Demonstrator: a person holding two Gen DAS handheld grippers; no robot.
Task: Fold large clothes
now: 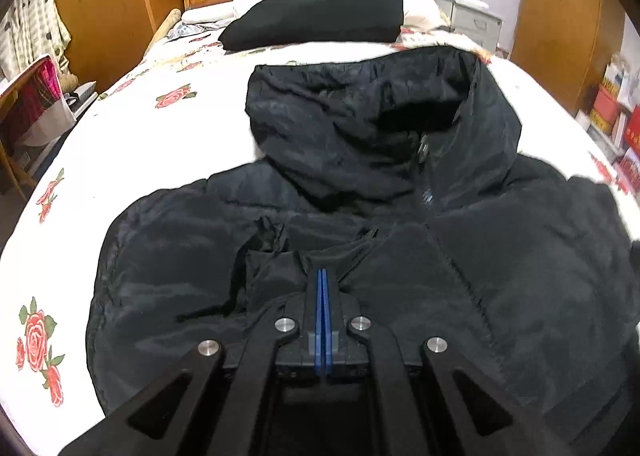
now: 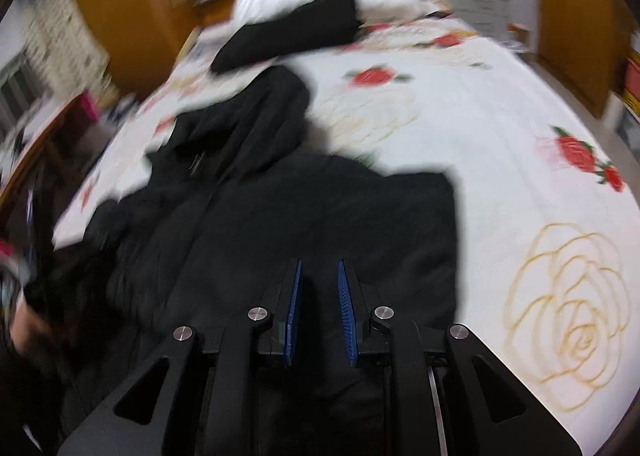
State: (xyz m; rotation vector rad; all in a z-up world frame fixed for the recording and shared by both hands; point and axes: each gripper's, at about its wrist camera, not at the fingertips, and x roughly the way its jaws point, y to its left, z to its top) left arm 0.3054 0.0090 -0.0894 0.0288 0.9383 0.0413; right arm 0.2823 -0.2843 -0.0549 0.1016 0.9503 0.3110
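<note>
I have the black hooded jacket [image 1: 360, 184] lying along the bed [image 1: 168, 144], hood toward the headboard end and hem toward me, zip running lengthwise. My left gripper [image 1: 322, 276] is pressed together, its pads meeting on a thin edge of a sleeve fold at the jacket's middle; I judge it a pinch. My right gripper [image 2: 319, 276] hangs over the jacket's right-hand panel, jaws slightly spread with nothing between them. The left is nearer any hold, so I'd fold crosswise to the zip.
</note>
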